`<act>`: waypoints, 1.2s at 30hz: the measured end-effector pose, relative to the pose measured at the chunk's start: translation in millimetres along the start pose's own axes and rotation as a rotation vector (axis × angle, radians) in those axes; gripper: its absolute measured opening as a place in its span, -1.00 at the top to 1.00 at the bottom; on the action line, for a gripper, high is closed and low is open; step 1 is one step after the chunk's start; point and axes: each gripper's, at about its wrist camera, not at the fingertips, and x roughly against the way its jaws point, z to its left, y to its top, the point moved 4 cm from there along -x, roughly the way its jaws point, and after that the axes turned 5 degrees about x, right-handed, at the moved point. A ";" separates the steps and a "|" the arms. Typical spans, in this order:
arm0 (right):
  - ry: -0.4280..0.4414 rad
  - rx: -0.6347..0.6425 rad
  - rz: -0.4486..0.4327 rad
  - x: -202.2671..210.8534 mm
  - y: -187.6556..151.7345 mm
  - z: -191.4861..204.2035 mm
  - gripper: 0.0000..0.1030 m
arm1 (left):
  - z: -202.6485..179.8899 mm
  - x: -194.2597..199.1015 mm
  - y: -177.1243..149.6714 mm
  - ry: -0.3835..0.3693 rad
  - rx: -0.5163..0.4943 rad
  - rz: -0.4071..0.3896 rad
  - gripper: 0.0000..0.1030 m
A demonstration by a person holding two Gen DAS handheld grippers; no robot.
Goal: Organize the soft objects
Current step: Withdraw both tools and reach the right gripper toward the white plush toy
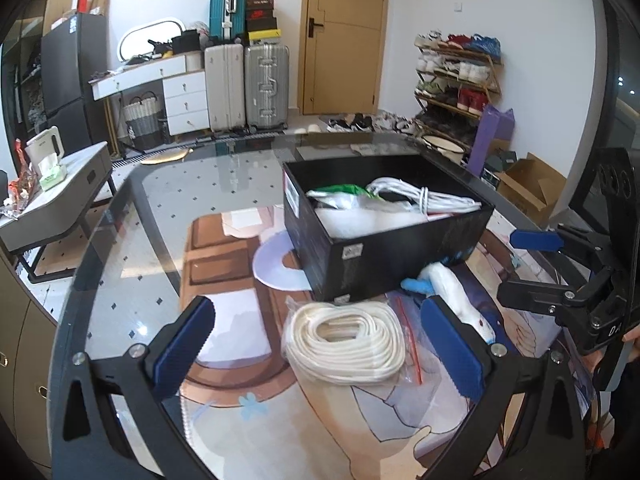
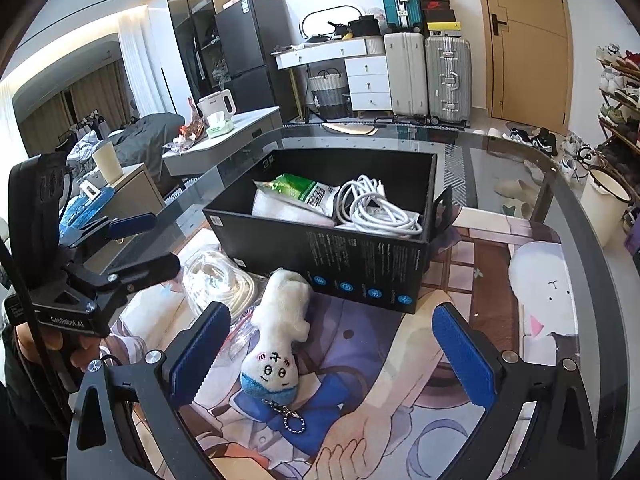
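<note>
A black open box (image 1: 400, 256) (image 2: 360, 264) stands on the glass table and holds a white cable bundle (image 1: 424, 196) (image 2: 376, 208), a green-and-white packet (image 2: 308, 192) (image 1: 340, 191) and a white bag. A bagged coil of cream rope (image 1: 346, 344) (image 2: 220, 284) lies in front of the box, between my left gripper's (image 1: 324, 344) open fingers. A white plush keychain toy (image 2: 280, 332) (image 1: 456, 296) with a blue base lies flat between my right gripper's (image 2: 340, 352) open fingers. Both grippers are empty.
The round glass table (image 1: 132, 248) (image 2: 576, 216) has a dark rim and lies over a printed cartoon mat. Beyond it are a low grey side table (image 1: 60, 200), suitcases (image 1: 248, 84), a door and a shoe rack (image 1: 456, 76).
</note>
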 end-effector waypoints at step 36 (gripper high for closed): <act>-0.019 0.085 0.197 -57.7 -14.0 14.9 -0.95 | -4.7 -41.1 -16.4 -0.010 -0.036 0.192 -1.00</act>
